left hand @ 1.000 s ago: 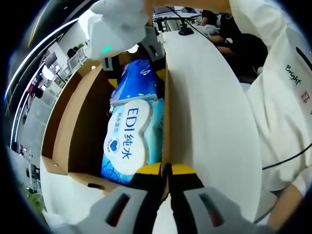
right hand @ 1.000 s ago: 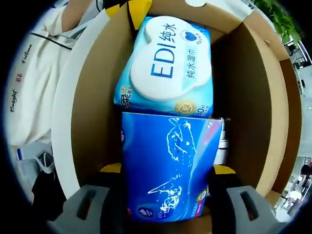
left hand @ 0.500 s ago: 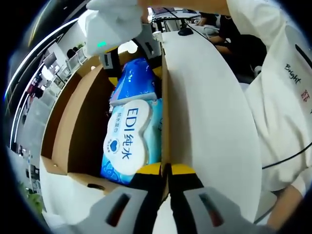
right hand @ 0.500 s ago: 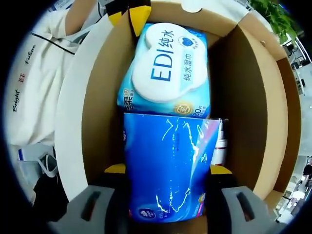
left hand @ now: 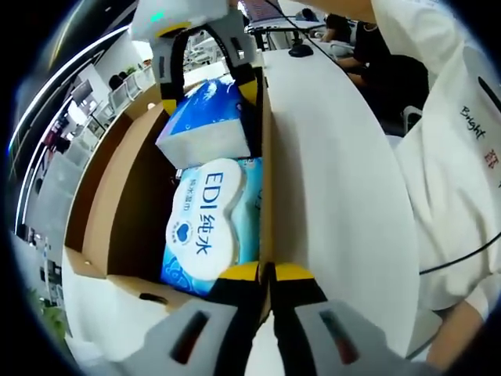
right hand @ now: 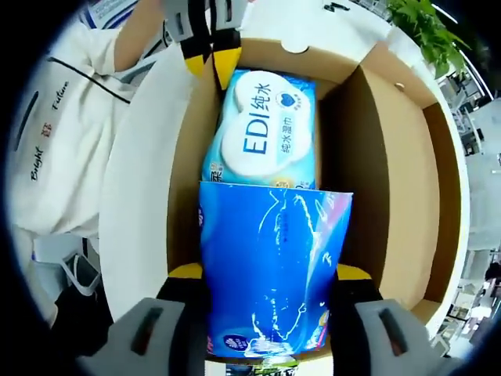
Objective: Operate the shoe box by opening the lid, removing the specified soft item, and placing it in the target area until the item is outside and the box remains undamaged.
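A white surface [left hand: 344, 196] stretches away to the far end in the left gripper view, where a dark computer mouse [left hand: 298, 51] lies on it with a cable trailing off. Beyond it, to the right, a seated person in dark clothes [left hand: 368, 55] is at further desks. On the far left, long strips of ceiling light [left hand: 55, 86] curve above a bright open room with pale furniture [left hand: 129, 86]. In the right gripper view, a green leafy plant [right hand: 423, 35] stands at the far right beside the pale floor [right hand: 481, 188].
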Tool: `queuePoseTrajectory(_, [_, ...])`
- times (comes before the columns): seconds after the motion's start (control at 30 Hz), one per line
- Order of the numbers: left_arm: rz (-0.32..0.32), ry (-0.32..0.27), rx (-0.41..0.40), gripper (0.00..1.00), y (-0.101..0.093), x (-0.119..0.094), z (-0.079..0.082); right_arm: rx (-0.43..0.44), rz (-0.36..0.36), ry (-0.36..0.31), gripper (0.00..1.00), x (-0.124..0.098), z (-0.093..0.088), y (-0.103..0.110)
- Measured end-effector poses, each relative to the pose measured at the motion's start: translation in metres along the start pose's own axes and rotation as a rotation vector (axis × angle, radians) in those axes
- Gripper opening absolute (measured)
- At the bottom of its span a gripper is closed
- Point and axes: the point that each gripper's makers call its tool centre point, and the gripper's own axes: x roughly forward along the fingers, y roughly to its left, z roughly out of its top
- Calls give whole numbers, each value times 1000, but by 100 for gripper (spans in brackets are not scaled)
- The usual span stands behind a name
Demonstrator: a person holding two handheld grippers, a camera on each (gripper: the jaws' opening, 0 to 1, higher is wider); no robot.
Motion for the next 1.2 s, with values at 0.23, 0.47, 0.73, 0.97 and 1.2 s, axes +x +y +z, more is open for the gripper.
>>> queuePoseTrajectory(0.23, [0,0,-1,4,0,1,0,-17,-2,5,60,-14,1,0])
queuePoseTrajectory(0.47, [1,-1,-1,4,0,1,0,-60,-45,-7,60,-28,2,-9])
queuePoseTrajectory(0.73, [4,-5,-2,4,-1,1,0,-65,-65,-2,60,-45,1,-13])
queuePoseTrajectory(0.97, [5,-5,0,4,-1,1,0,-71,-91,-12,60,-55,-2,-9])
queuePoseTrajectory(1.2, [5,-5,-1,4,-1,1,0,-54,-109,14,60,-65,-17,-12])
